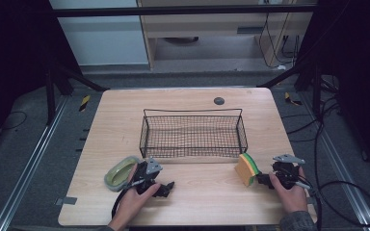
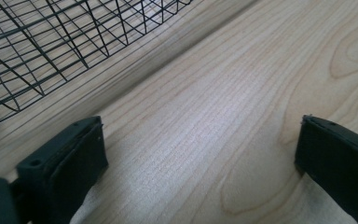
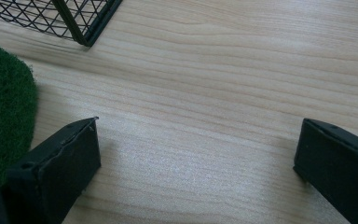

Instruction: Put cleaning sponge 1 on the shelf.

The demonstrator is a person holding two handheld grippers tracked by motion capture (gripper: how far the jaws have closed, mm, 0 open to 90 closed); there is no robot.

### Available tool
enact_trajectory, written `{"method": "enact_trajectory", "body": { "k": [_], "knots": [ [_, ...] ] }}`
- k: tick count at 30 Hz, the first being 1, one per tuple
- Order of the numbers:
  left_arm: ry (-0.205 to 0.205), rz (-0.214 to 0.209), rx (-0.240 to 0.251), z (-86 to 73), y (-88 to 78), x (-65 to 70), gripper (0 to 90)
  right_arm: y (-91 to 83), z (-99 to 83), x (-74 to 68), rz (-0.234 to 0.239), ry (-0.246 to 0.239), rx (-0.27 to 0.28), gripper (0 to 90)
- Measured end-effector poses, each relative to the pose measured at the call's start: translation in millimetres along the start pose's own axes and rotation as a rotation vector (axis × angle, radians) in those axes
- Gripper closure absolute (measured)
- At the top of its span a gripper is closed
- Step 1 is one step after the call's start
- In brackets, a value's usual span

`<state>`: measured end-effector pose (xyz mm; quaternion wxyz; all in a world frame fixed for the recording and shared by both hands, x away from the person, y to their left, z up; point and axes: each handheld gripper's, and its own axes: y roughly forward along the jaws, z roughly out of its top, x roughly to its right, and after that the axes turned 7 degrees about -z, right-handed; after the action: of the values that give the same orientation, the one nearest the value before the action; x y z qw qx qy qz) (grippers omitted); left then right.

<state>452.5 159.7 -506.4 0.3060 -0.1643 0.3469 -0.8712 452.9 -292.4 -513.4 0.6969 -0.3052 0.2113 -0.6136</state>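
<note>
While both grippers rest low at the near edge, the table (image 1: 183,103) — a pale wood-grain top — stretches toward a dark floor strung with cables. At its middle stands the basket (image 1: 192,134), a black wire-mesh tray, long side toward the person, with bare wood showing through its mesh. Just off the basket's near right corner a sponge (image 1: 247,168) stands on edge, orange body with a green scouring face and a thin yellow layer between; off the near left corner lies a soap dish (image 1: 121,172), a pale green oval tub, on the wood.

The left gripper (image 1: 168,186) lies in the person's hand just right of the soap dish, close beside it, its tips pointing toward the table's centre. From the left gripper view its jaws stand wide apart with only bare wood between them — nothing held — and the basket's mesh crosses the upper left corner.

The right gripper (image 1: 261,180) sits just beside the sponge, tips toward it; whether they touch it cannot be told. Its jaws gape wide in the right gripper view, clasping nothing, with the sponge's green face (image 3: 2,107) at the left edge beside one jaw and the basket's corner (image 3: 81,28) beyond.
</note>
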Motion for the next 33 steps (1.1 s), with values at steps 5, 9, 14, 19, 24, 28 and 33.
{"method": "enact_trajectory", "body": {
  "k": [5, 9, 14, 19, 24, 28, 33],
  "knots": [
    [0.017, 0.000, 0.048, 5.8, -19.8, 2.6, 3.3, 0.0, -0.1, 0.0, 0.000, 0.000, 0.000, 0.5],
    [0.030, 0.000, 0.060, 14.2, -35.7, 1.5, 3.5, 0.0, 0.0, 0.0, 0.000, 0.000, 0.000, 0.5],
    [0.056, 0.024, 0.001, 31.6, -70.9, -12.9, 3.8, 0.0, -0.1, 0.0, 0.000, 0.000, 0.000, 0.5],
    [0.057, 0.049, -0.064, 37.8, -91.6, -30.4, 4.1, 0.0, -0.1, 0.0, 0.000, 0.000, 0.000, 0.5],
    [0.041, 0.076, -0.124, 39.0, -115.9, -54.7, 4.5, 0.0, -0.1, 0.0, 0.000, 0.000, 0.001, 0.5],
    [0.047, 0.078, -0.166, 36.2, -124.5, -65.9, 4.7, -0.1, -0.1, -0.1, 0.000, 0.001, -0.001, 0.5],
    [0.053, 0.059, -0.226, 34.0, -128.0, -73.7, 4.4, 0.0, -0.1, 0.0, 0.000, 0.000, 0.000, 0.5]
  ]
}}
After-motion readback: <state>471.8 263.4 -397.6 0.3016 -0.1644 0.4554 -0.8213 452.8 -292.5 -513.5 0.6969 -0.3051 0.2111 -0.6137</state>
